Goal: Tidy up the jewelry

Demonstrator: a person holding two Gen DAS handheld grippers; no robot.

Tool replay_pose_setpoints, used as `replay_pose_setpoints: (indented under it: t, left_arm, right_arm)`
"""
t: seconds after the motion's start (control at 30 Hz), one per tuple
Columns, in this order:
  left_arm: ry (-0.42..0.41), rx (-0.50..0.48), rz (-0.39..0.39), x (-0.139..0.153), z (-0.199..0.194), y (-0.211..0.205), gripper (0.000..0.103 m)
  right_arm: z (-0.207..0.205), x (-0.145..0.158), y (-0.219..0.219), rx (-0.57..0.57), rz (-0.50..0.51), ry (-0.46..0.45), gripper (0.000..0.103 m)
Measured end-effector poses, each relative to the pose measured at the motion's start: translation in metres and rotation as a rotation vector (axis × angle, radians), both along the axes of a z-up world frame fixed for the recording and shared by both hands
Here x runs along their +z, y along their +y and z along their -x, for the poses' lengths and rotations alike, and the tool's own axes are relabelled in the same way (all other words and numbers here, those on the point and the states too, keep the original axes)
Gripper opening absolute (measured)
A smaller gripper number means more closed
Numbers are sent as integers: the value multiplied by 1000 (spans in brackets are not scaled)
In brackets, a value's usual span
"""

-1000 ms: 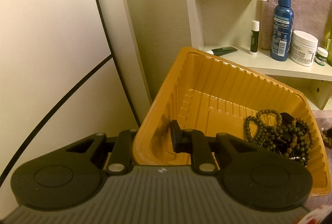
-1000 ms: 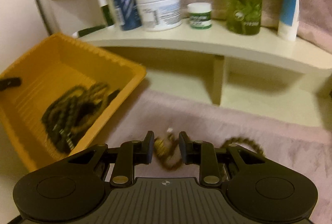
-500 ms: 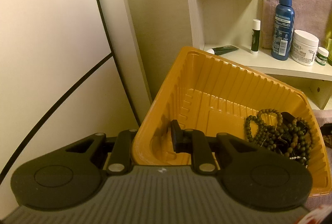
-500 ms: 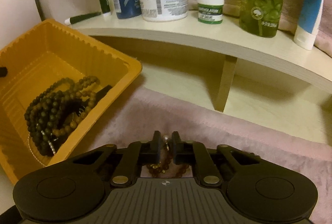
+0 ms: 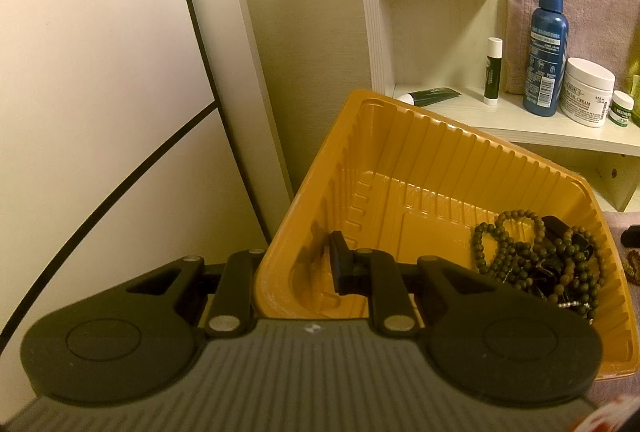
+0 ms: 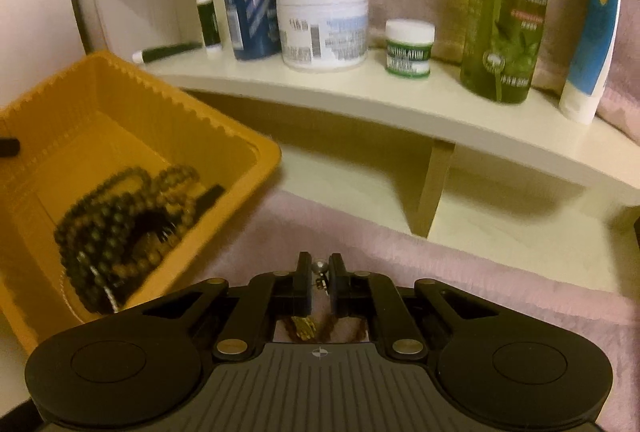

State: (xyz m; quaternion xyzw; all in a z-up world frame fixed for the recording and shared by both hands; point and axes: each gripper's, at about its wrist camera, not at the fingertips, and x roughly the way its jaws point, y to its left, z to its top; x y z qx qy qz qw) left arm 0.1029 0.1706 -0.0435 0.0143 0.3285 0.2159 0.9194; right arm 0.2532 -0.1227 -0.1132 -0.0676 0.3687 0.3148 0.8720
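The right gripper (image 6: 320, 282) has its jaws narrowed on a brown bracelet (image 6: 320, 330), lifted off the pink cloth (image 6: 500, 292) for carrying. The orange tray (image 6: 256, 151) waits at ten o'clock, with beaded strands (image 6: 120, 228) already pooled inside. The left gripper (image 5: 296, 268) pinches the tray's near wall, likely steadying it.

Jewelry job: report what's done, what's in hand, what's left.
Done: green beads already lie in the tray, which the left tool grips by its wall. In hand: the right tool is shut on a brown piece, above the pink cloth. Left: carrying that piece to the tray and dropping it in.
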Motion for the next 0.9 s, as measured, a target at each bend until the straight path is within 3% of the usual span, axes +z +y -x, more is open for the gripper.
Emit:
replay_pose_setpoints:
  t: [0.33,0.6,0.9]
  left_arm:
    - [1,0,0,0,-1,0,18]
    - [2,-2,2,0,-1,0,18]
    - [5,-1,5,-1,-2,0,18]
  right_arm:
    - [4,39,13,46,-210,15,8]
    - [-3,31,54,82,-262,82,8]
    - [-10,17,77,113,-227,92,9]
